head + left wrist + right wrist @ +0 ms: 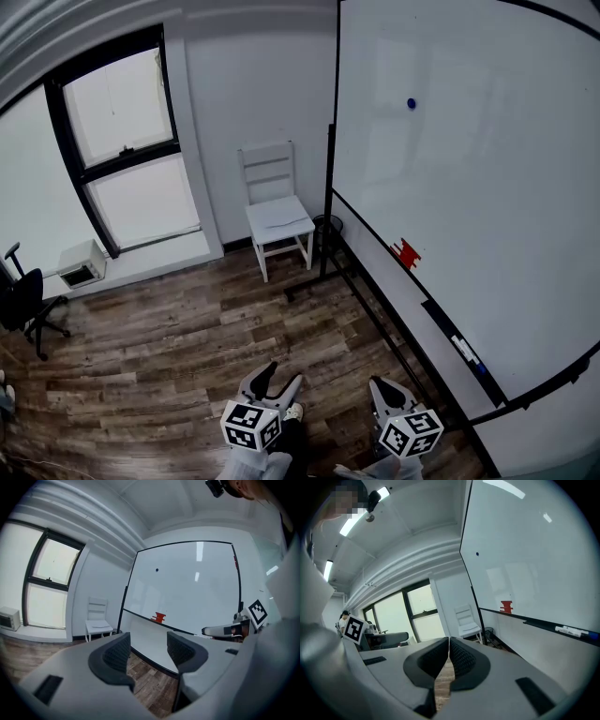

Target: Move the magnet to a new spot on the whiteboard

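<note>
Since the small blue round magnet [411, 103] sits high on the large white whiteboard [506, 206], at 1 o'clock from us, we judge nothing is done yet: reach, grip and relocate all remain. Our left tongs [147, 644] gape, nothing between them; our right tongs [449, 645] are pressed together, empty. Both hang low, well apart from the board. The white wooden chair [275, 211] at 12 o'clock and the red block [406, 251] on the board's ledge sit off our reach line.
</note>
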